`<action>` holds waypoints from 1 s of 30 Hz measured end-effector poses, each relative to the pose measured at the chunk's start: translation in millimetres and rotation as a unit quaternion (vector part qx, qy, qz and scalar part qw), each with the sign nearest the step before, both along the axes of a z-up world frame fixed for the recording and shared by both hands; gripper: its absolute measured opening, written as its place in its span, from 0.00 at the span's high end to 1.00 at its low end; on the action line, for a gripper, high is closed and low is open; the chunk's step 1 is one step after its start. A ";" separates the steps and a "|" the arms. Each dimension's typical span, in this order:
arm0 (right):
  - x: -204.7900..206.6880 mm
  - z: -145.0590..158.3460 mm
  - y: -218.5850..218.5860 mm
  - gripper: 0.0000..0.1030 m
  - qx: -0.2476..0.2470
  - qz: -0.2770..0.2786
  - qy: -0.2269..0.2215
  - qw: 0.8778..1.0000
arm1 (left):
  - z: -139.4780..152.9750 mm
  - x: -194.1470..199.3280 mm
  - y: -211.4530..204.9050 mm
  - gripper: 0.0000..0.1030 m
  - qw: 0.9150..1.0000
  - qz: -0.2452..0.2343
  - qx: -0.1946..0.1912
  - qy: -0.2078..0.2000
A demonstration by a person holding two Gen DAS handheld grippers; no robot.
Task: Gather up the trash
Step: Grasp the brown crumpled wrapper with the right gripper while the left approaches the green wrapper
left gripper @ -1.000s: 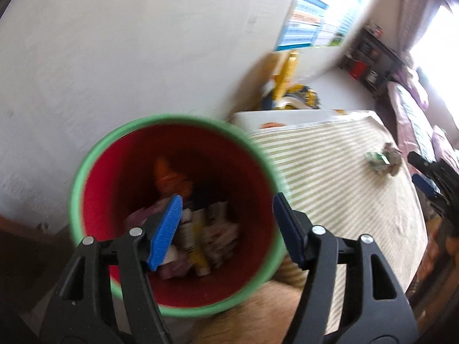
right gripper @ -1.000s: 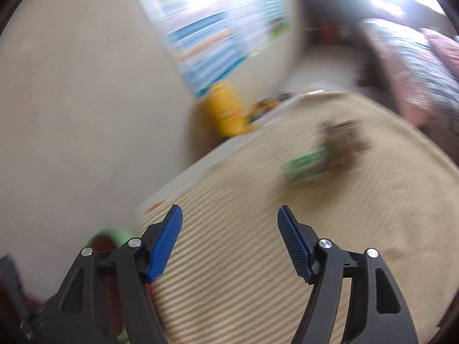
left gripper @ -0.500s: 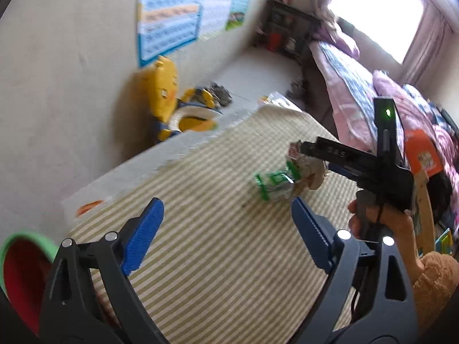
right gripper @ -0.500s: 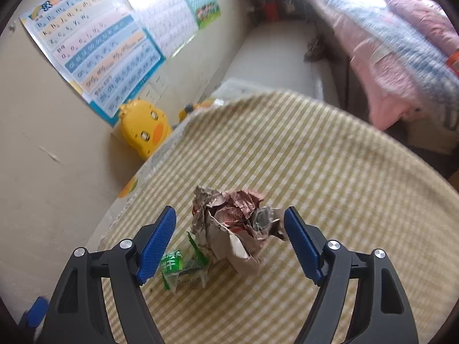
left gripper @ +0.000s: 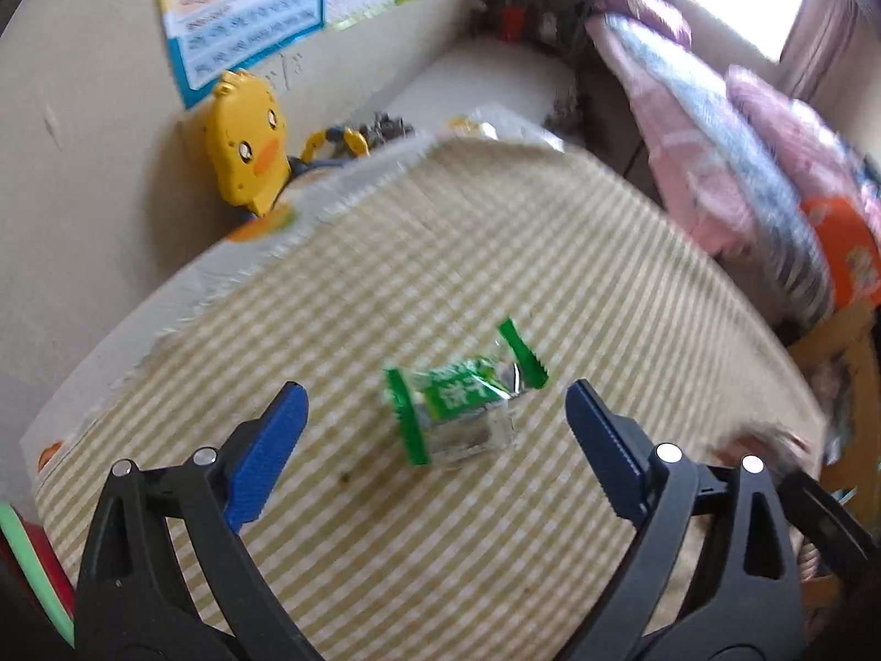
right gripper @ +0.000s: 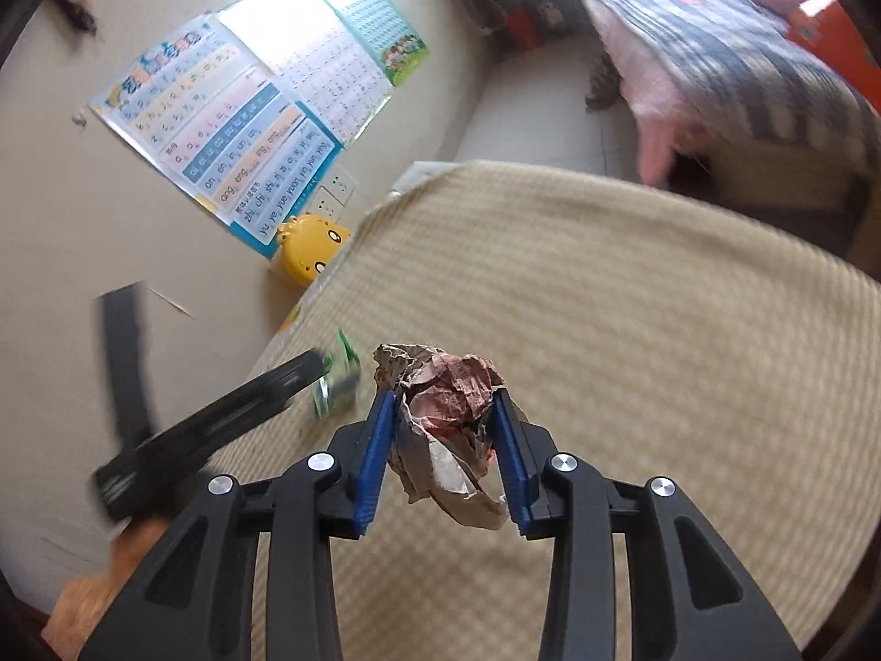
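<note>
A green and clear snack wrapper (left gripper: 462,413) lies on the striped tablecloth (left gripper: 440,253). My left gripper (left gripper: 435,388) hovers just over it, its jaws still opening, blue pads wide on either side and not touching it. In the right wrist view my right gripper (right gripper: 445,402) is closing, and its pads press on a crumpled brown and red paper ball (right gripper: 440,380) that rests on the cloth. The green wrapper (right gripper: 336,380) sits just left of the ball, with the blurred left gripper (right gripper: 316,372) reaching over it.
A red bin with a green rim (left gripper: 22,562) peeks in at the lower left. A yellow duck toy (left gripper: 245,154) and a poster (left gripper: 242,16) stand against the wall beyond the table. A bed with pink blankets (left gripper: 716,176) lies to the right.
My left gripper swung from above the red bin across the table to the green wrapper and opened wider. My right gripper reached the paper ball and closed on it.
</note>
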State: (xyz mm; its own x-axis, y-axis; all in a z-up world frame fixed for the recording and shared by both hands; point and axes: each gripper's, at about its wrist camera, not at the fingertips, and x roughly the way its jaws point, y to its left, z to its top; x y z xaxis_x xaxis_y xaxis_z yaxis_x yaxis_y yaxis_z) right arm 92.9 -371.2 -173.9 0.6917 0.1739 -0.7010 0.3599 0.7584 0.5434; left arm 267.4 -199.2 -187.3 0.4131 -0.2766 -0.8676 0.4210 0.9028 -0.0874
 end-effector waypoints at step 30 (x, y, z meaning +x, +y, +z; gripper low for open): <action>-65.0 12.3 37.3 0.63 0.009 0.016 -0.022 1.000 | -12.5 17.5 3.8 0.10 0.989 0.112 -0.065 0.075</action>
